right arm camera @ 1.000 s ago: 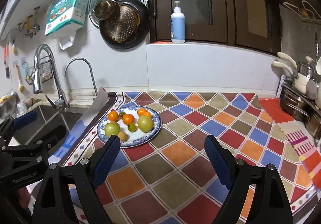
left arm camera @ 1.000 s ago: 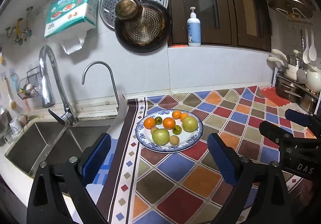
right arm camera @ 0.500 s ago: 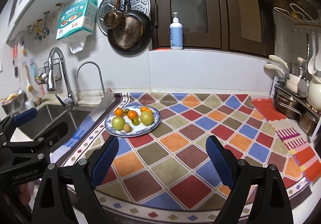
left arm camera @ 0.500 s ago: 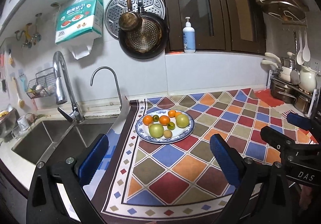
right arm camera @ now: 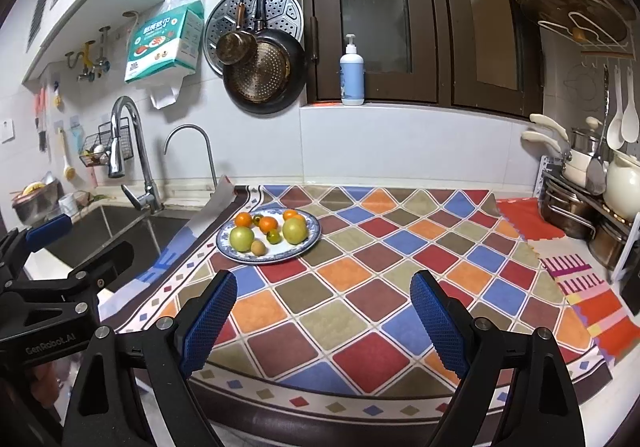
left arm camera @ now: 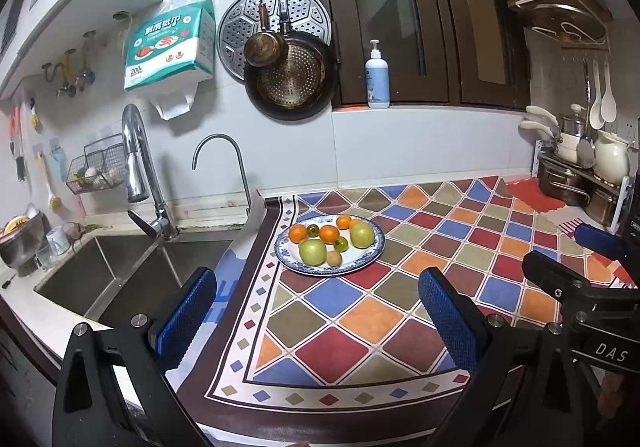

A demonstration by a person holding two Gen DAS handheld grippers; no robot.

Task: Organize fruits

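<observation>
Fruit [left arm camera: 329,242] sits on the plate [left arm camera: 370,255] on the patterned mat [left arm camera: 400,307], near the sink [left arm camera: 120,271]. I hold my left gripper [left arm camera: 316,311] and right gripper [right arm camera: 324,311] well short of it, jaws apart, both empty.

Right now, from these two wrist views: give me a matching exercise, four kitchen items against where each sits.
Items:
1. blue-rimmed plate
2. pump bottle
3. tissue pack
4. wire basket

Places:
A. hung on the wall left of the hanging pans
B. window ledge
C. patterned mat, near the sink
D. wall behind the tall faucet

Pairs: 1-C, 2-B, 3-A, 4-D
</observation>
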